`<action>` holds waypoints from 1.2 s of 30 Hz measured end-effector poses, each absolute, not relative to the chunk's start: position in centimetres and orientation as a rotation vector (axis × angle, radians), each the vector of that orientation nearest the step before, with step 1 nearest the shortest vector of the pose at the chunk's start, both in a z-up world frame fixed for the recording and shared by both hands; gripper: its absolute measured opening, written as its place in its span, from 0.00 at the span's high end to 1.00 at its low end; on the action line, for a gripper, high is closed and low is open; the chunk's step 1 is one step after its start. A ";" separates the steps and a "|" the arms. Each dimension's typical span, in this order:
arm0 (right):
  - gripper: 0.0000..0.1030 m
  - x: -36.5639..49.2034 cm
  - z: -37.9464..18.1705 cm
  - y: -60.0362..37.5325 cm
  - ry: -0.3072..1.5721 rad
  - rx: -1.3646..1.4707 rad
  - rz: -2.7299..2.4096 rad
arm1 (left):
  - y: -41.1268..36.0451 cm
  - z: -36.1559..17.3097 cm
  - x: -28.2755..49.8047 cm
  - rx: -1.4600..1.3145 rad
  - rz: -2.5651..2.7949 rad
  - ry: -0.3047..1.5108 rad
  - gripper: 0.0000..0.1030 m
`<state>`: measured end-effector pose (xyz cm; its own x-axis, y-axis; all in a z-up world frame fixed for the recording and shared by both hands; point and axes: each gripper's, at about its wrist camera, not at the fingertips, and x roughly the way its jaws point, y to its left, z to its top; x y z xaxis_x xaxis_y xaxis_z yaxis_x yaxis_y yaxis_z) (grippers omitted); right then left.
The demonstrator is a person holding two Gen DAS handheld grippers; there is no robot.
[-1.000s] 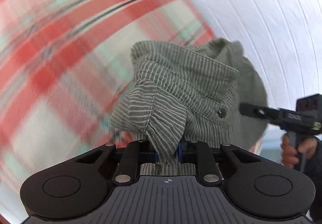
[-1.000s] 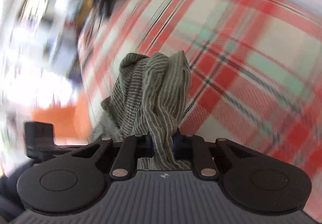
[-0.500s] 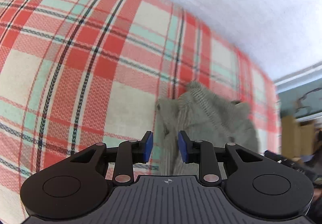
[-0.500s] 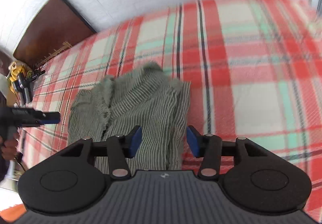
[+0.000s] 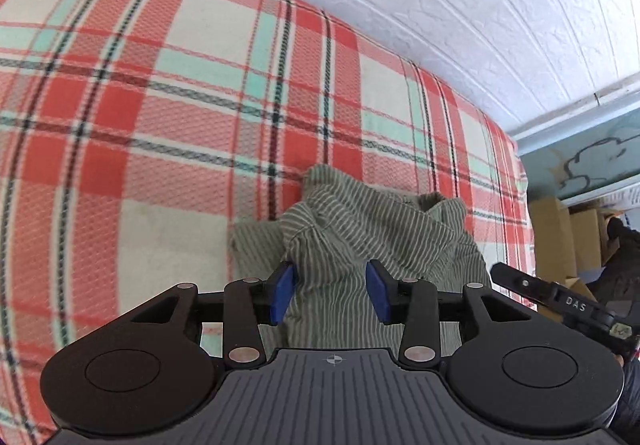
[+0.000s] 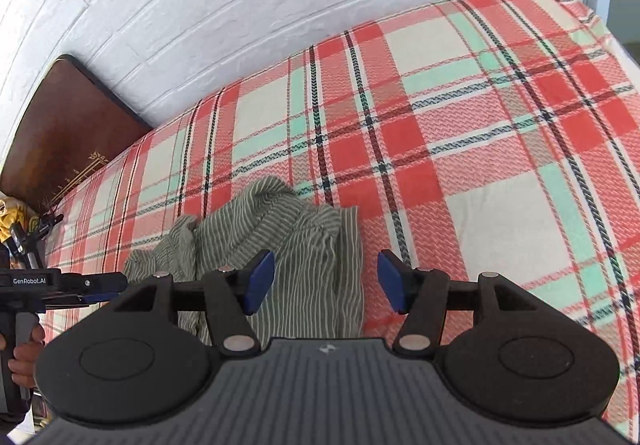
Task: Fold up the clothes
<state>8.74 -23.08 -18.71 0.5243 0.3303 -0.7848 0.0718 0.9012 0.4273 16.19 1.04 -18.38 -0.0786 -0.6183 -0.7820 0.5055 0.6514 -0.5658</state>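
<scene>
A green-and-white striped garment lies crumpled on the red plaid bedspread. My left gripper is open just above its near edge, blue pads apart, holding nothing. In the right wrist view the same garment lies bunched on the bedspread. My right gripper is open over its right side, with cloth showing between and below the pads. The other gripper shows at the left edge, held by a hand.
A white brick-pattern wall runs behind the bed. A dark wooden headboard stands at the left. Cardboard boxes sit beyond the bed's right end. Wide plaid bedspread lies bare to the garment's right and left.
Both grippers held the garment up a second ago. They have let go; the garment now lies on the bed and both sets of fingers have spread wider.
</scene>
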 end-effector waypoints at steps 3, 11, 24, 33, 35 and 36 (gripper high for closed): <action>0.40 9.8 -19.3 -23.0 1.030 0.456 0.156 | 0.3 -19.0 16.5 -0.109 -0.927 1.374 0.47; 0.91 13.3 -21.3 -22.6 1.113 0.527 0.212 | 1.1 -21.1 18.2 -0.184 -0.829 1.398 0.91; 0.71 12.8 -21.6 -25.3 1.067 0.680 0.157 | 2.8 -22.3 20.6 -0.285 -0.719 1.409 0.63; 0.59 7.6 -19.1 -26.3 1.023 0.738 0.212 | 4.9 -17.9 18.9 -0.225 -0.844 1.354 0.49; 0.59 6.1 -19.2 -25.7 1.032 0.717 0.217 | 4.7 -17.7 17.3 -0.181 -0.888 1.363 0.48; 0.59 5.4 -19.3 -25.4 1.036 0.704 0.215 | 4.6 -17.8 16.5 -0.169 -0.906 1.375 0.47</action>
